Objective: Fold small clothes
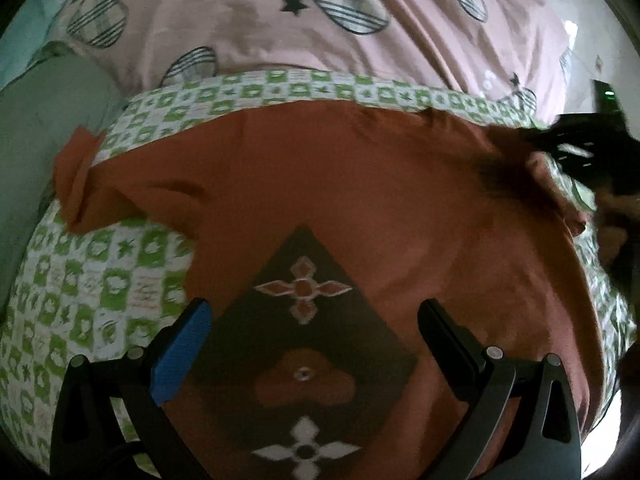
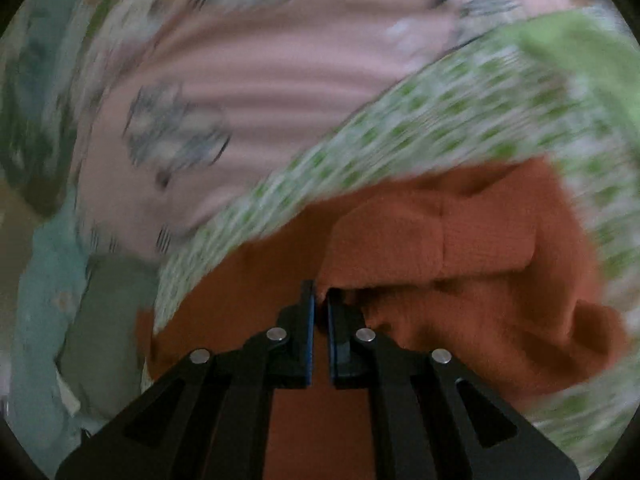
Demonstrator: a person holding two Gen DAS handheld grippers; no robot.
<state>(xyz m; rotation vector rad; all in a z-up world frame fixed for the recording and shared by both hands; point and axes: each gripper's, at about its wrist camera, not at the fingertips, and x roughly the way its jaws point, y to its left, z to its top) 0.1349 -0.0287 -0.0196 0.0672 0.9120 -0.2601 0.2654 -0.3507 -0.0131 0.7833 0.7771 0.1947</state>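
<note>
A small rust-orange shirt [image 1: 360, 184] with a dark diamond print [image 1: 304, 320] lies spread on a green-and-white checked cloth [image 1: 100, 280]. My left gripper [image 1: 316, 312] is open and empty, its fingers either side of the print, just above the shirt. My right gripper [image 2: 320, 292] is shut on a fold of the orange shirt [image 2: 460, 248] at its sleeve end; the sleeve bunches to the right of the fingertips. In the left wrist view the right gripper [image 1: 580, 148] shows as a dark blur at the shirt's right sleeve.
A pink sheet with plaid heart shapes [image 1: 360, 20] lies beyond the checked cloth [image 2: 400, 132]. Grey-green [image 1: 48, 120] and light teal fabrics [image 2: 52, 280] lie to the left. The right wrist view is motion-blurred.
</note>
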